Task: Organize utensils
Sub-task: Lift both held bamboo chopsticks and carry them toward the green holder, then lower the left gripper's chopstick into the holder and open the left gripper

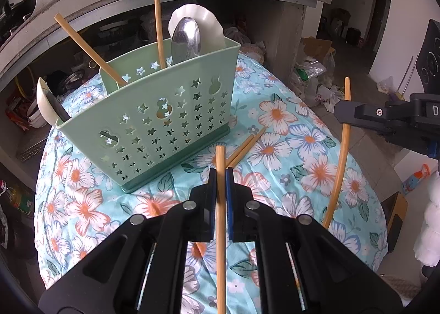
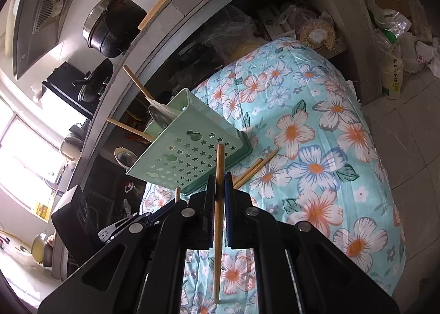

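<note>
Pale bamboo chopstick [image 1: 220, 204] clamped in left gripper [image 1: 220, 176]; second chopstick [image 2: 218, 184] clamped in right gripper [image 2: 219, 182]. Beyond: green caddy [image 1: 154, 121] holding spoons, two loose chopsticks [image 1: 244, 146] on floral cloth [image 1: 288, 132].

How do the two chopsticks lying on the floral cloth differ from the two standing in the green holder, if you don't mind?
The pair on the cloth lies flat beside the green holder; the pair in the holder stands up out of it. The loose pair lies close together and nearly parallel; the held ones lean apart, in different compartments. All four are plain, light wooden sticks.
</note>
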A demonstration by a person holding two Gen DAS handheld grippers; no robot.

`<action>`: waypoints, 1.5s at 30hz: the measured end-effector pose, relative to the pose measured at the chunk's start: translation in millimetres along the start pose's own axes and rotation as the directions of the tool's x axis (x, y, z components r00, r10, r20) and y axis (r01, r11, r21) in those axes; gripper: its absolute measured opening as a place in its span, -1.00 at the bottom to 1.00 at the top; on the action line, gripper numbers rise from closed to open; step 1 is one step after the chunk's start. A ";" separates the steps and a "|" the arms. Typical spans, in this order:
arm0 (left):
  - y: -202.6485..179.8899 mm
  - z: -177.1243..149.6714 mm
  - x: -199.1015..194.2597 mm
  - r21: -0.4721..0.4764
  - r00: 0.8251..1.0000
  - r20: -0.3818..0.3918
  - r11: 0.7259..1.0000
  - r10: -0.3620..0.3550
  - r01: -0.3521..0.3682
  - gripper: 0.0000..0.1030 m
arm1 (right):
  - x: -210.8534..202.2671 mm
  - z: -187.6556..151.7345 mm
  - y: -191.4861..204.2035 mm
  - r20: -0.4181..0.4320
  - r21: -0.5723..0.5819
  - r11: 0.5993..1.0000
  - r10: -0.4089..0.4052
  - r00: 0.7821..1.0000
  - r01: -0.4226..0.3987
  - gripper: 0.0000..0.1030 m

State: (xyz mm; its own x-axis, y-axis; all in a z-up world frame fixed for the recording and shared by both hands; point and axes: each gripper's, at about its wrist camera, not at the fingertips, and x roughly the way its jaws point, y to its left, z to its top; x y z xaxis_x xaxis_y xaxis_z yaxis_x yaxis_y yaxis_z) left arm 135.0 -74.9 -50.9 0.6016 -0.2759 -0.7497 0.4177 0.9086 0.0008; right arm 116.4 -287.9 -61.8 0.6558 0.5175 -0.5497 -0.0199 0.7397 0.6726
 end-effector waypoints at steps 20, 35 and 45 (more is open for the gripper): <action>29.5 21.2 -47.0 -0.087 0.990 0.131 0.995 -0.047 0.059 -0.89 | -5.4 4.1 7.0 0.016 -0.024 1.000 -0.006 1.000 0.007 -0.87; 81.4 63.0 -136.0 -0.171 0.927 0.362 0.970 -0.099 0.170 -0.89 | -9.6 6.4 23.2 0.066 -0.103 0.994 -0.026 0.997 0.033 -0.87; 97.5 110.7 -201.9 -0.168 0.813 0.582 0.980 0.009 0.110 -0.89 | -10.7 9.8 15.7 0.075 -0.090 0.996 -0.021 0.997 0.027 -0.87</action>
State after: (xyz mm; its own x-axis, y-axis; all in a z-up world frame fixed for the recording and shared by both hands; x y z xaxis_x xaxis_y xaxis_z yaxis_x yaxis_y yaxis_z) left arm 129.7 34.7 173.9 0.8892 -0.3988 -0.2241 0.3607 0.9125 -0.1928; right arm 116.4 -286.0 -40.6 0.7109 0.4684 -0.5246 -0.0696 0.7891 0.6103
